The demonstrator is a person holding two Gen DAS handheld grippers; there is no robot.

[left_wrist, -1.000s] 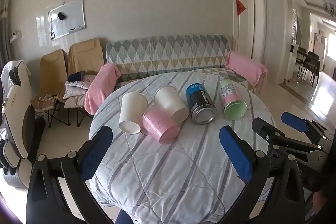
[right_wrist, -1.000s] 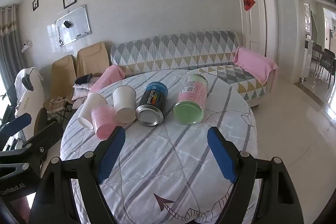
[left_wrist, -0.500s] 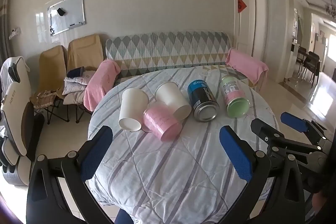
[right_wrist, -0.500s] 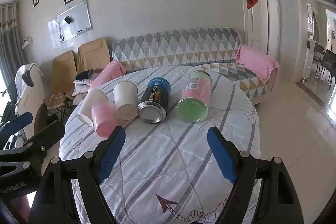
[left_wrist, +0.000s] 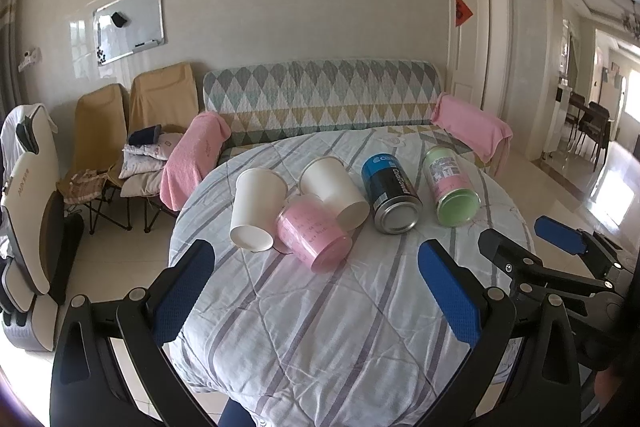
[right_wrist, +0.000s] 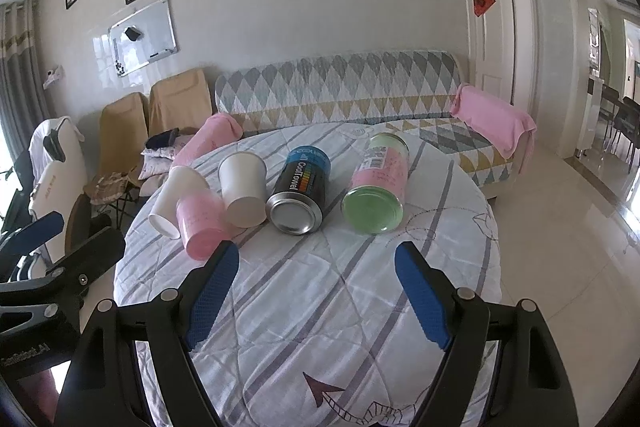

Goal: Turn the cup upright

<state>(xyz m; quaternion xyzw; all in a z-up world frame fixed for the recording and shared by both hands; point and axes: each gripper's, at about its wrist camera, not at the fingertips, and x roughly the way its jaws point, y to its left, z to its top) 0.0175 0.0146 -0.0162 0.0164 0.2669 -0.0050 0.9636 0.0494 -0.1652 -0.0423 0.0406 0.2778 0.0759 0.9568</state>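
Several containers lie on their sides on a round table (left_wrist: 320, 327) with a striped white cloth. Two white paper cups (left_wrist: 256, 207) (left_wrist: 336, 191) and a pink cup (left_wrist: 314, 233) lie together; a black and blue can (left_wrist: 392, 195) and a green and pink can (left_wrist: 452, 187) lie to their right. They also show in the right wrist view: white cups (right_wrist: 176, 199) (right_wrist: 244, 187), pink cup (right_wrist: 200, 223), black can (right_wrist: 300, 197), green can (right_wrist: 378, 187). My left gripper (left_wrist: 316, 283) is open and empty, short of the pink cup. My right gripper (right_wrist: 316, 283) is open and empty, short of the cans.
A patterned sofa (left_wrist: 320, 99) with pink towels stands behind the table. Folding chairs (left_wrist: 132, 131) with bedding are at the left. A white massage chair (left_wrist: 28, 207) is at the far left. Tiled floor lies to the right of the table.
Both grippers have moved slightly closer to the table and a little lower. The cups and cans have not moved. Both grippers stay open.
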